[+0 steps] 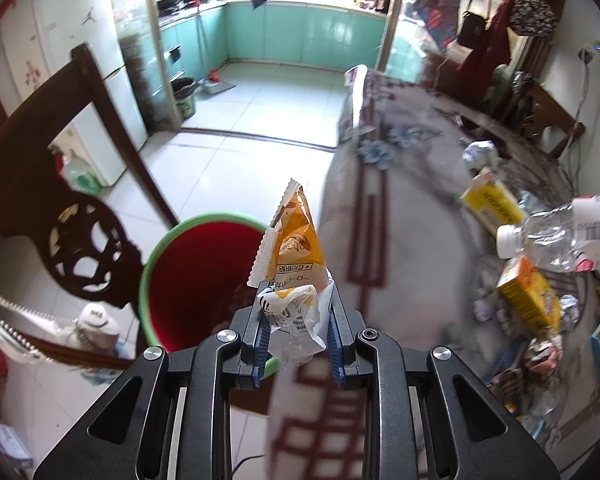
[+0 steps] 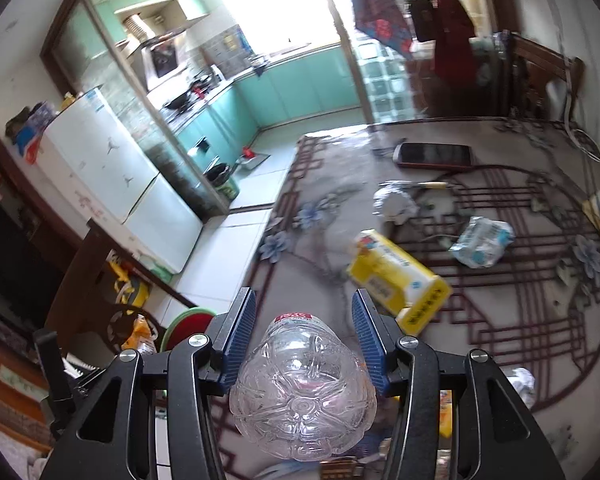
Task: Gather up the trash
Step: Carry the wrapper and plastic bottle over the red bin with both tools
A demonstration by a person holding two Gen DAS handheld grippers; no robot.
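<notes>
My left gripper (image 1: 298, 312) is shut on an orange and white snack wrapper (image 1: 294, 248) and holds it over the near rim of a red bin with a green rim (image 1: 148, 268) beside the table. My right gripper (image 2: 304, 316) is shut on a clear plastic bottle (image 2: 302, 388), base toward the camera, above the table edge. The same bottle shows in the left wrist view (image 1: 556, 236). More trash lies on the table: a yellow carton (image 2: 396, 280), crumpled paper (image 2: 394, 204) and a crushed blue-white wrapper (image 2: 482, 242).
A dark carved wooden chair (image 1: 80, 184) stands left of the bin. The patterned tablecloth (image 2: 500, 320) also holds a phone (image 2: 434, 156) and another yellow box (image 1: 528, 296). A white fridge (image 2: 112, 176) and a kitchen doorway lie beyond.
</notes>
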